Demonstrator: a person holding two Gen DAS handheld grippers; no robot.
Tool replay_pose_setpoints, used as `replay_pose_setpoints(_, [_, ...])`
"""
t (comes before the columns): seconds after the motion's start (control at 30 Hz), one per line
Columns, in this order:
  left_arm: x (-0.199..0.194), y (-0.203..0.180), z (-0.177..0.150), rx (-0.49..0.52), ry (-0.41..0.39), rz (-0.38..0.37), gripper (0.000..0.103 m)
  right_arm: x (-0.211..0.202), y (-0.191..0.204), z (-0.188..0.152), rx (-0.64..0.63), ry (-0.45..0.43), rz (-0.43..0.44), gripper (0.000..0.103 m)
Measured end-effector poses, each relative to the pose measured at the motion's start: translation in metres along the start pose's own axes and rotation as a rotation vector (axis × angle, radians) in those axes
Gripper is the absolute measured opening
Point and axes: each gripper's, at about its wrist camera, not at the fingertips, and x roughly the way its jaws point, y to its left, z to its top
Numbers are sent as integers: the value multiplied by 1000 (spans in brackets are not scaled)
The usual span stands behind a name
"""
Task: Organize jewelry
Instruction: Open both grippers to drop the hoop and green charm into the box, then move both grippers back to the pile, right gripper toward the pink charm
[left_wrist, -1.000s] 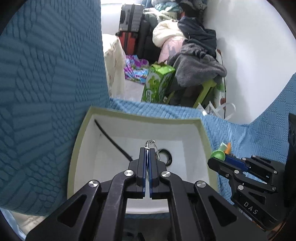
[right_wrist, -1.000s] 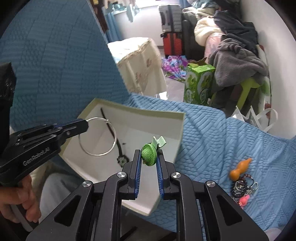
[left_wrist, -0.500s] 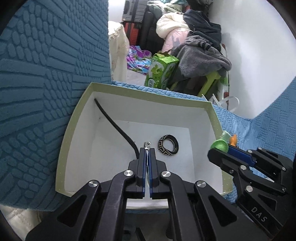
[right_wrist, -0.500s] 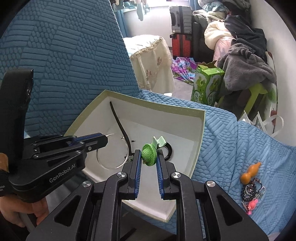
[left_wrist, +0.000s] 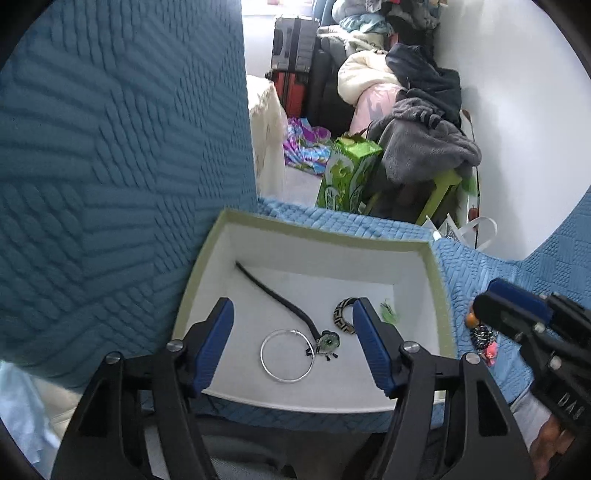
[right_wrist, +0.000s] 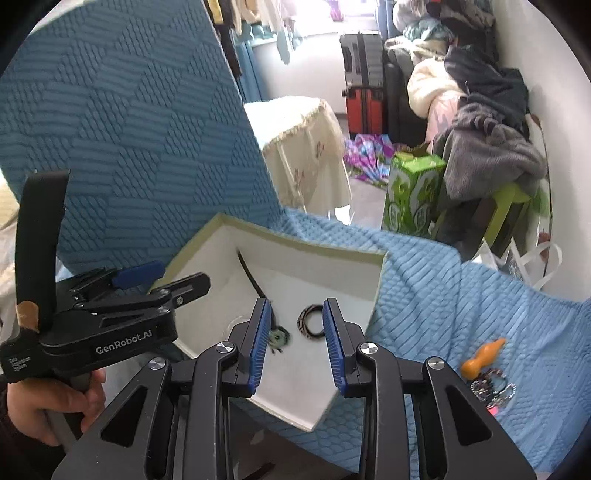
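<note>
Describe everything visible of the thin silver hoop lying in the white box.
The silver hoop is a thin, plain ring that looks like metal wire, with a small join at its top. It lies flat on the white box floor, free of both tongs. Its right edge meets the green flower pendant on the black cord.

Silver hoop (left_wrist: 287, 355) flat in white box (left_wrist: 325, 236)

- "GenRobot.AI" stood in white letters on the side of the black left gripper (right_wrist: 159, 278).
- Small white print near its rear end was too small to read.
- White letters "DA" showed on the black right gripper (left_wrist: 511, 306); the rest was cut off.
</note>
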Motion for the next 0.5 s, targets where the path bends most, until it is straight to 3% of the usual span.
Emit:
replay_pose_setpoints(0.27, [-54, -31, 21, 3, -121, -22, 67, -61, -16, 20, 25, -115, -11, 27])
replay_pose_setpoints(0.5, [-99, -62, 31, 23, -221, -97, 67, -112, -32, 29, 35, -209, -52, 27])
